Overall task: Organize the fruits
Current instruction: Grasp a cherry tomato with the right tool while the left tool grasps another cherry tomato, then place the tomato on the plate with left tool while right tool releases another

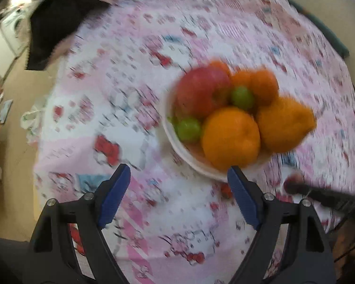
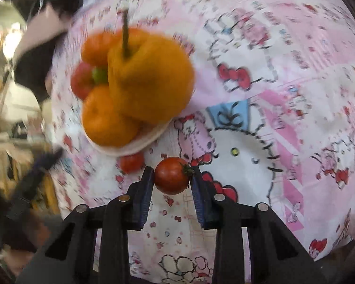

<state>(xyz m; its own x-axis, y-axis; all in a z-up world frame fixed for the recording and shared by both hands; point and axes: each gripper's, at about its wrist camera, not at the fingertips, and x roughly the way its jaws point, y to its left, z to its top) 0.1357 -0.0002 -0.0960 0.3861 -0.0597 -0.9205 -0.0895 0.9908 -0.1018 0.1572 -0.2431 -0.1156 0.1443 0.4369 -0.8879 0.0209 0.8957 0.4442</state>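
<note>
No writing is readable on the cartoon-cat cloth over the worktop. The right gripper pinches a cherry tomato between its fingers. The left gripper gapes wide, holding nothing, with the fruit bowl just ahead of its right finger. Only the right view shows a second tomato beside the bowl.

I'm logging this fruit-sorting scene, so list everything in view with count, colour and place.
Bowl: one, white, on the tablecloth.
Orange fruits: at least four, piled in the bowl.
Apple: one, red, in the bowl.
Grapes: two, green, in the bowl.
Cherry tomato: one, red, between the right gripper's pads.
Second tomato: one, red, on the cloth beside the bowl.
Tablecloth: one, pink-and-white cartoon print.
Left gripper: open, empty.
Right gripper: shut on the cherry tomato.
</note>
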